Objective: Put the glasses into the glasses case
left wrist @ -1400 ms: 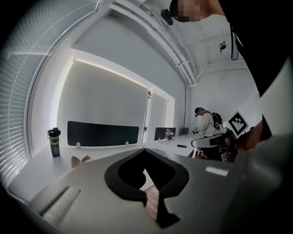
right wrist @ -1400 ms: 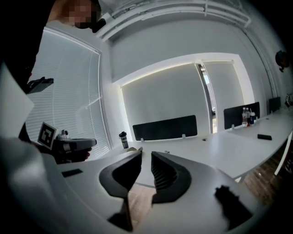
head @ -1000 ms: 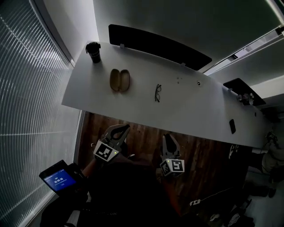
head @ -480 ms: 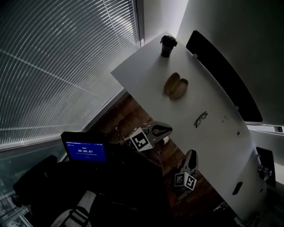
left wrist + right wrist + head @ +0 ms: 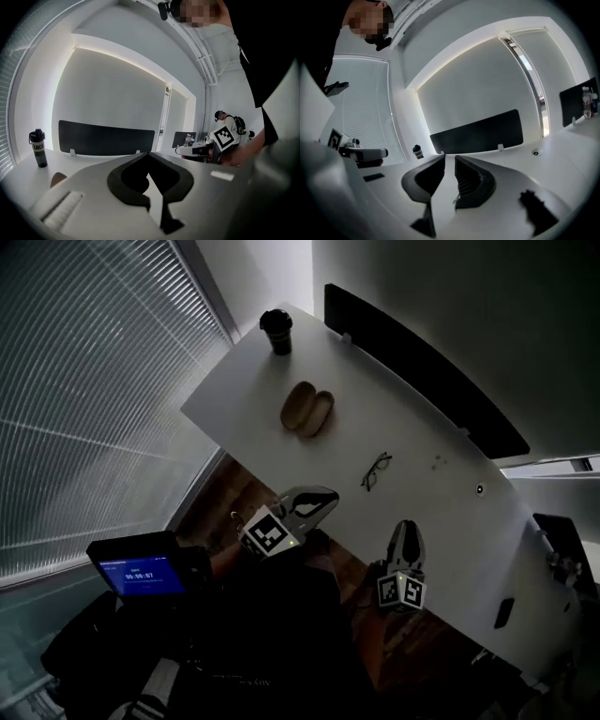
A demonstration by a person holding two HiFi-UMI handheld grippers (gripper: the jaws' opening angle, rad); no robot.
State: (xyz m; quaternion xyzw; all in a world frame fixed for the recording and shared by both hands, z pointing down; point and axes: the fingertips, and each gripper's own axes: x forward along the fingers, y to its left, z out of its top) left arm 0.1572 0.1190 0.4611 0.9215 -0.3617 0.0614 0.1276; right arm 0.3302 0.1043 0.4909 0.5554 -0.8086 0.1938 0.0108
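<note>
Nothing is done yet: the glasses [image 5: 376, 471] are seen near the front edge of the table [image 5: 441, 512], apart from the opened glasses case [image 5: 307, 410]. The left gripper [image 5: 323, 498] is closed and empty; the right gripper [image 5: 406, 527] is slightly open and empty.

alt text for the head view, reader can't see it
A white table holds an open tan glasses case, black glasses lying apart from it, and a dark bottle near the corner. The left gripper and right gripper hover by its near edge, both empty.
</note>
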